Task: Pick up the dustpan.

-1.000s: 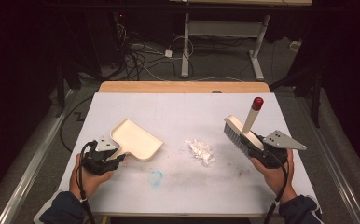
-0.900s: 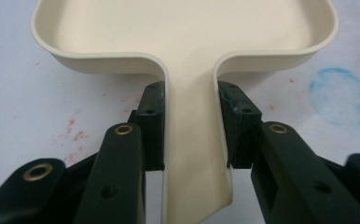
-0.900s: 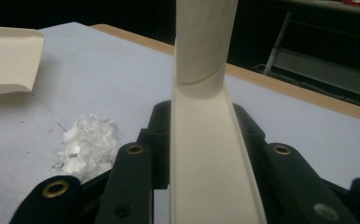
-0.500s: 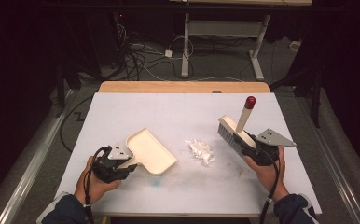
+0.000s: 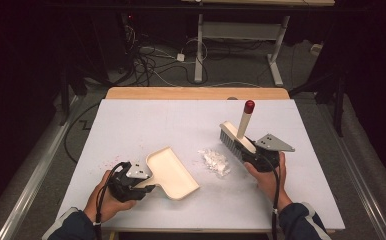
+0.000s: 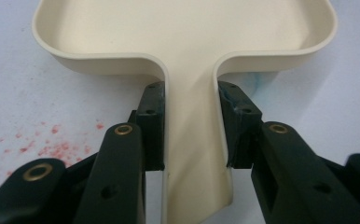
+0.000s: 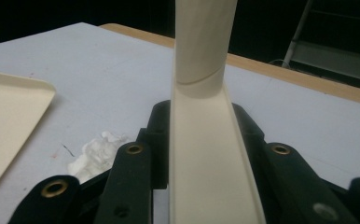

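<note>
A cream dustpan [image 5: 173, 173] lies on the white table [image 5: 146, 120], its open edge facing the right. My left gripper [image 5: 140, 181] is shut on the dustpan handle [image 6: 192, 154], with both pads [image 6: 152, 126] pressed against its sides. A little heap of white crumpled bits [image 5: 215, 160] rests between the dustpan and the brush. The cream hand brush [image 5: 236, 136] has grey bristles and a red-tipped handle pointing up and away. My right gripper [image 5: 253, 154] is shut on the brush [image 7: 201, 140], just right of the white heap [image 7: 96, 154].
Red specks [image 6: 38, 144] and a faint blue smear [image 6: 257, 84] mark the table near the dustpan. A wooden edge [image 5: 196, 93] runs along the far side. Beyond it, cables [image 5: 151, 60] and a desk frame [image 5: 241, 35] stand on the dark floor.
Dustpan and left gripper have slid right and nearer the front edge, closing on the white heap. The brush and right gripper have moved left and lower, coming beside the heap.
</note>
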Demonstrator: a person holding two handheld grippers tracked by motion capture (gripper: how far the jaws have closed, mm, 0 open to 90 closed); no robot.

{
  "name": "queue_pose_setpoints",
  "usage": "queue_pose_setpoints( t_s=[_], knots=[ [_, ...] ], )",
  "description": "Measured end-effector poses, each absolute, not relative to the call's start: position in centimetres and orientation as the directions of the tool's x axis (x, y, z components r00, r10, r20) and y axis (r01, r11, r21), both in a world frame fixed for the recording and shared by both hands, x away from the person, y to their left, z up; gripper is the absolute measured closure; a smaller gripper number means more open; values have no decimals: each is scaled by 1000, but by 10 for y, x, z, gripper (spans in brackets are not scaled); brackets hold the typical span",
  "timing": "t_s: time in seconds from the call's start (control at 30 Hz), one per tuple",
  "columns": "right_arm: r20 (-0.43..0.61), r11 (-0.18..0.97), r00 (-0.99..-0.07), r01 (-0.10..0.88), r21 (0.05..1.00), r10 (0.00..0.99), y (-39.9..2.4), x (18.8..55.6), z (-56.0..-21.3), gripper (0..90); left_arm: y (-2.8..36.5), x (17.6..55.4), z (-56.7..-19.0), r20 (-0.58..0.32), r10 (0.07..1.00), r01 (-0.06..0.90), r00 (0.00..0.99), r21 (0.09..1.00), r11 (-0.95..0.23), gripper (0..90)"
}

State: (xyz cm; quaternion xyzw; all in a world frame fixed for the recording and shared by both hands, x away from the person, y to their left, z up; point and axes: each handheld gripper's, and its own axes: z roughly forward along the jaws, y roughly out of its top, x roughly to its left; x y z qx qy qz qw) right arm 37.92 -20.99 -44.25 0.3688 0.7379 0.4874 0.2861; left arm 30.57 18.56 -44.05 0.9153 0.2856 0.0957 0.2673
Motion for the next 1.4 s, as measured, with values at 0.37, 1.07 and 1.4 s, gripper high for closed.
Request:
queue_pose_setpoints(
  t_s=[0.37,1.07,1.4],
  knots=[
    [-36,256,-567,314,914,823,-203,389,-455,678,182,304,-443,25,564,466,825,535,-705,637],
    [-73,363,-630,346,865,773,-186,380,-449,673,165,314,-441,7,543,463,840,511,-724,636],
    [-70,364,-635,346,865,770,-188,381,-449,674,163,317,-441,2,537,463,843,504,-729,636]
  ],
)
